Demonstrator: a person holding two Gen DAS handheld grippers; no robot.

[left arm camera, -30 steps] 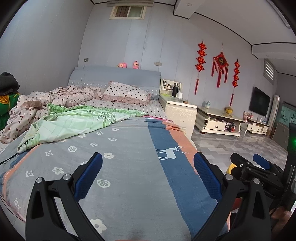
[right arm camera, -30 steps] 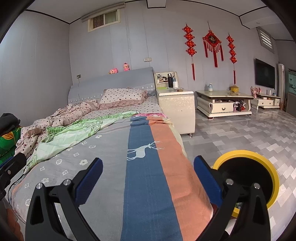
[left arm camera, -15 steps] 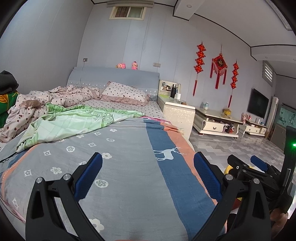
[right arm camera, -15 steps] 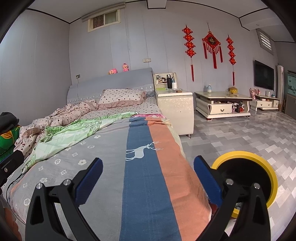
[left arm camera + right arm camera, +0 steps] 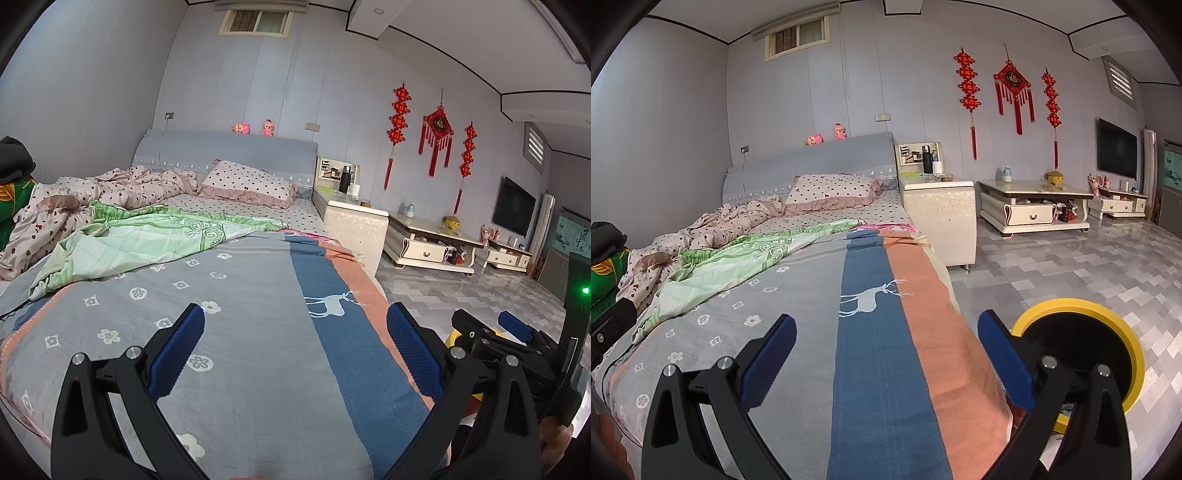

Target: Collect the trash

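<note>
My left gripper (image 5: pixel 295 350) is open and empty, held above the foot of a bed with a grey, blue and orange blanket (image 5: pixel 258 314). My right gripper (image 5: pixel 886 350) is open and empty, above the blanket's blue and orange stripes (image 5: pixel 886 332); it also shows in the left wrist view (image 5: pixel 491 332) at the right. A yellow-rimmed black trash bin (image 5: pixel 1082 350) stands on the floor to the right of the bed, beside my right gripper's right finger (image 5: pixel 1004 358). I see no loose trash on the bed.
A green quilt (image 5: pixel 147 240), a spotted duvet (image 5: pixel 122 192) and a pillow (image 5: pixel 247 182) lie at the bed's far end. A white nightstand (image 5: pixel 938 210) with a flask stands beside the bed. Low cabinets (image 5: pixel 1034 206) and a TV (image 5: pixel 1117 149) line the right wall. Grey tiled floor (image 5: pixel 1071 266) spreads right.
Both grippers have drifted slightly; the views shifted a little. Both stay open and empty.
</note>
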